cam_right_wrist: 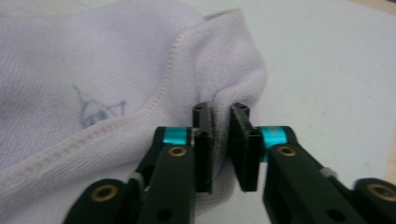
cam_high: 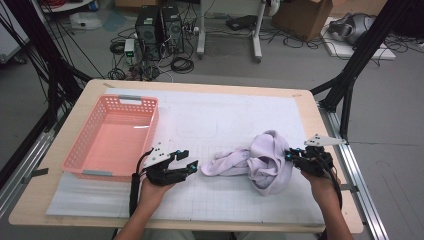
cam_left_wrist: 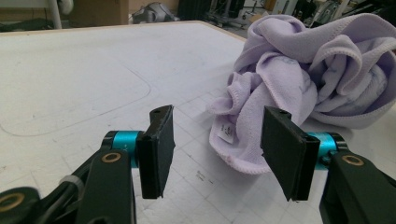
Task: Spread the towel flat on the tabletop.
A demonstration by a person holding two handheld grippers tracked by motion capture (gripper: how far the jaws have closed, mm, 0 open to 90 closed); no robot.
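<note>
Right gripper view, jaws seemingly pinching lilac towel [cam_right_wrist: 93, 93] hem, left jaws wide.

Left gripper [cam_left_wrist: 217, 149]: jaws wide apart above white mat [cam_left_wrist: 84, 79]; crumpled lilac towel [cam_left_wrist: 303, 79] just beyond, untouched

L tongs [cam_high: 190, 159] jaws apart, R tongs [cam_high: 290, 154] jaws pinched

Lilac towel [cam_high: 265, 162], crumpled heap on white mat, small label at edge
</note>
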